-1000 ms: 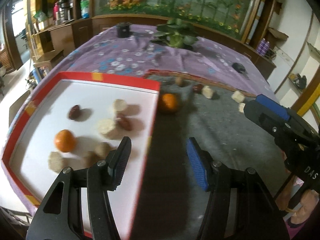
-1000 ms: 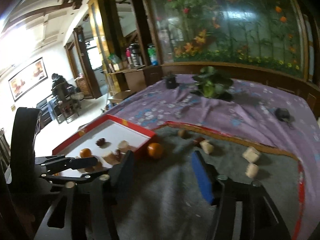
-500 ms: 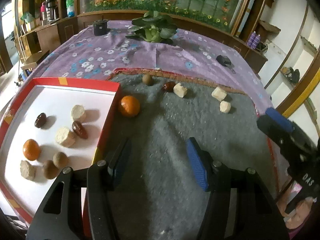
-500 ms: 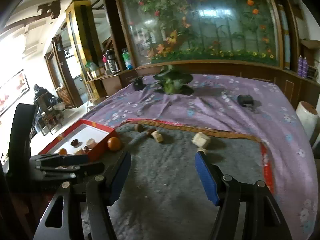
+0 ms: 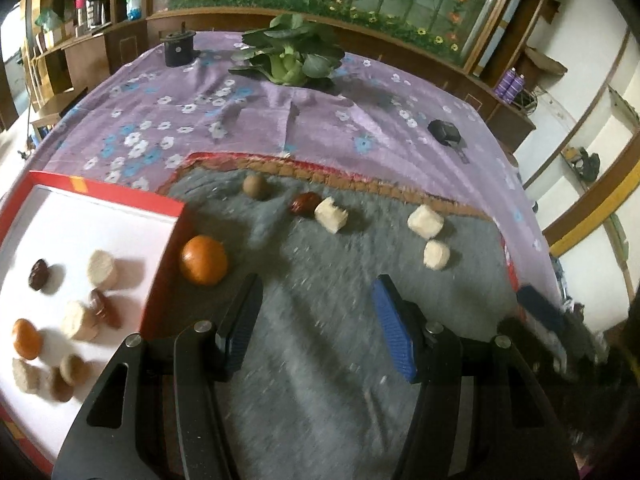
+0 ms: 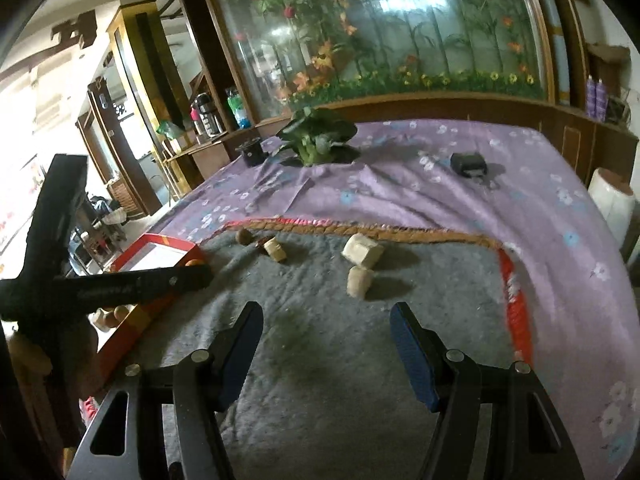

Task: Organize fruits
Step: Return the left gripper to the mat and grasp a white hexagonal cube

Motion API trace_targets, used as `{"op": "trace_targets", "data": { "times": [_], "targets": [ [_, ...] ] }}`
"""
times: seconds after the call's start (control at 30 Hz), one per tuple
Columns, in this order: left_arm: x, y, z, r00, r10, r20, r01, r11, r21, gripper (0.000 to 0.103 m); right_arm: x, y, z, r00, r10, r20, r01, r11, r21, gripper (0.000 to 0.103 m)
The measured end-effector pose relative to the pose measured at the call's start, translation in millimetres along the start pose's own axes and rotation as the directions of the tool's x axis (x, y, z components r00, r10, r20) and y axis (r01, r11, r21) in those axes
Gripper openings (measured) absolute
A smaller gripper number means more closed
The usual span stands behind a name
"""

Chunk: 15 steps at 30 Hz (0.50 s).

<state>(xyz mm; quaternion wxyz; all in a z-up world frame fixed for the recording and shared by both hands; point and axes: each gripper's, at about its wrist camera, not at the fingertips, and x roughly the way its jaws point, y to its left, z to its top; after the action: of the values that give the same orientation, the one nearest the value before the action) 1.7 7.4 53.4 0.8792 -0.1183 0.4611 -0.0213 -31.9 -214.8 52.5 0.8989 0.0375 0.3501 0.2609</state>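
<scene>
Swinging away from the red tray [image 5: 168, 204] toward loose fruit on the grey mat [image 5: 320, 320], left tongs [image 5: 316, 328] and right tongs [image 6: 326, 348] both gape empty, so another pickup looks next.

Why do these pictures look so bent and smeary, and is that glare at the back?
Left wrist view: the fisheye lens bows the purple flowered cloth, and motion blur smears the grey fuzzy mat and the red-rimmed white tray. Right wrist view: glare patches sit on the glass flower panel, daylight washes out the far left, and the dark corners come from the lens.
</scene>
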Motion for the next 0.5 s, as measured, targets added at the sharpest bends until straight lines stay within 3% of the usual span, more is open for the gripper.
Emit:
{"op": "trace_targets", "data": {
  "times": [0.27,0.5],
  "targets": [
    [42,-16,40,0.99,0.139,0.007,-0.139,0.99,-0.032,0.057,6,-17,-2,0.999,0.044,-0.015,-0.043,0.997,0.058,0.065],
    [75,-13,47,0.975,0.215,-0.058,-0.215,0.977,-0.003,0.058,10,-18,-3,0.995,0.097,-0.017,-0.096,0.993,0.075,0.065]
  ]
}}
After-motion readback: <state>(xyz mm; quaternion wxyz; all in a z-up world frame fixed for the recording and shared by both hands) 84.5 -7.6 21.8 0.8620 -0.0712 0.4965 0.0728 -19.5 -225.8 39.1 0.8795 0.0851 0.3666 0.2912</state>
